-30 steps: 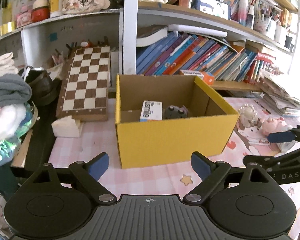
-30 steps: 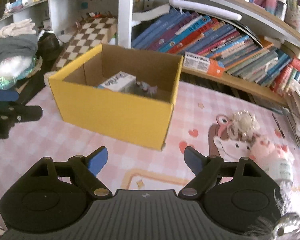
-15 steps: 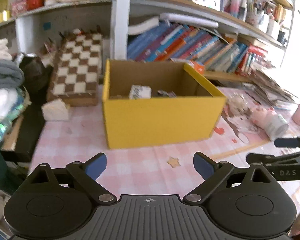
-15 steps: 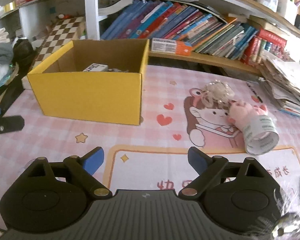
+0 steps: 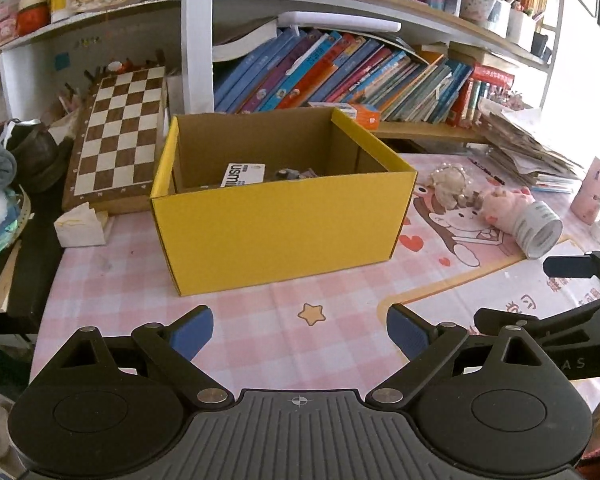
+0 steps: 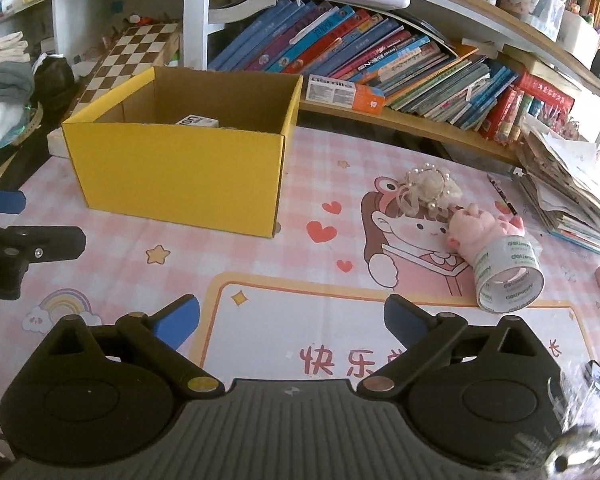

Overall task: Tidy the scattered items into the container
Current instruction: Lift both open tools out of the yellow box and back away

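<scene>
Since a second ago both grippers have backed away from the yellow box (image 5: pixel 284 228), which now sits farther off in each wrist view, and the loose things on the pink tabletop (image 6: pixel 260 276) have come into fuller sight.

The left gripper (image 5: pixel 299 330) and the right gripper (image 6: pixel 291 319) both hover over the tabletop with fingers spread wide and nothing between them.

The things yet to be tidied lie ahead and to the right of the right gripper: a roll of tape (image 6: pixel 508 276) on its side, open end facing the camera, its axis running away toward the shelves; a pink plush toy (image 6: pixel 480 228) touching the roll's far end; and a pearly cream hair tie (image 6: pixel 428 184) just beyond the toy. From the left gripper the same cluster lies well off to the right, past the box, so the right gripper is plainly the nearer one. My judgement is that the tape roll comes first, reached by swinging right and forward.

The box stands open-topped, ahead and left of the right gripper. Inside it lie a white carton (image 5: pixel 242 174) with blue lettering and a small grey thing (image 5: pixel 294 174) that I cannot identify.
</scene>
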